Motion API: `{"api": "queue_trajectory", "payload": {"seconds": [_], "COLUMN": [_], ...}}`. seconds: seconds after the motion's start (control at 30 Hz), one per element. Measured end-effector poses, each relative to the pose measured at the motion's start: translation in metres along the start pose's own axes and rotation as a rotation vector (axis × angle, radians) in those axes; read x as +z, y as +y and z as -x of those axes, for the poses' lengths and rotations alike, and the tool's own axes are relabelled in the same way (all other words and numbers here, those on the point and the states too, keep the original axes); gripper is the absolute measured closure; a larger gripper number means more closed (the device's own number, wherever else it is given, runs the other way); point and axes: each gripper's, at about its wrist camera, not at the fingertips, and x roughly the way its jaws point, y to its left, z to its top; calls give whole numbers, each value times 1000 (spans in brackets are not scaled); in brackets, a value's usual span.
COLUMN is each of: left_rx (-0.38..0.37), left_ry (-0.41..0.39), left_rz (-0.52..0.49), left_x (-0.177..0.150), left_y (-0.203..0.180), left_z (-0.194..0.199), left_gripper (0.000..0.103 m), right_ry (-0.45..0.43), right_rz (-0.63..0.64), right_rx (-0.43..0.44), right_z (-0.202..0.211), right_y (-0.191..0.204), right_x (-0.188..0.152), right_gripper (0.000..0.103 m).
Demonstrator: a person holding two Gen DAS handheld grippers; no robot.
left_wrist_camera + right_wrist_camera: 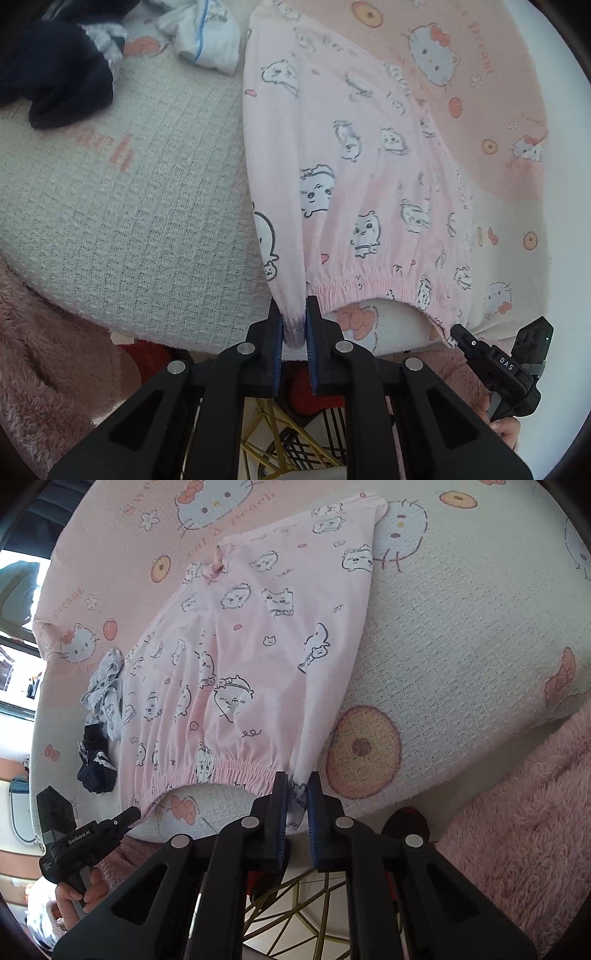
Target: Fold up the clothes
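Pants (pixel 351 177): pink w/ cartoon print, spread flat on bed cover (pixel 140 221), waistband at near edge.
Left gripper (pixel 294 325): clamped on one waistband corner.
Right gripper (pixel 297 797): clamped on other waistband corner.
Waistband: stretched betw. both grippers, sagging a bit mid.
Socks (pixel 55 74): dark pair beside pants on cover; white cloth (pixel 207 33) near them.
Hand (pixel 79 890): on left gripper's handle.

Soft, even daylight fills both views, with faint shadows. A bright window (pixel 18 635) at the left edge of the right wrist view is washed out. Fisheye bending curves the edges; corners go black. Focus is slightly soft throughout.
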Motion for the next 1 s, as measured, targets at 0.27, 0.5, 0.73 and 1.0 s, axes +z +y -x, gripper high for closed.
{"api": "queue_trajectory", "payload": {"seconds": [0.27, 0.5, 0.73, 1.0], "left_rx": [27, 172, 212, 362], "left_ry": [-134, -192, -196, -256], "left_rz": [-92, -280, -191, -286], "left_x": [36, 131, 235, 254], "left_y": [-10, -35, -19, -20], "left_z": [59, 61, 9, -14], "left_gripper": [77, 71, 71, 103], "right_ry": [-206, -133, -93, -57], "right_rz": [14, 203, 306, 407], "right_rx": [-41, -42, -116, -194], "right_z": [45, 28, -29, -95], "right_y": [17, 62, 90, 97], "right_x": [25, 92, 172, 238], "right_gripper": [83, 79, 79, 79]}}
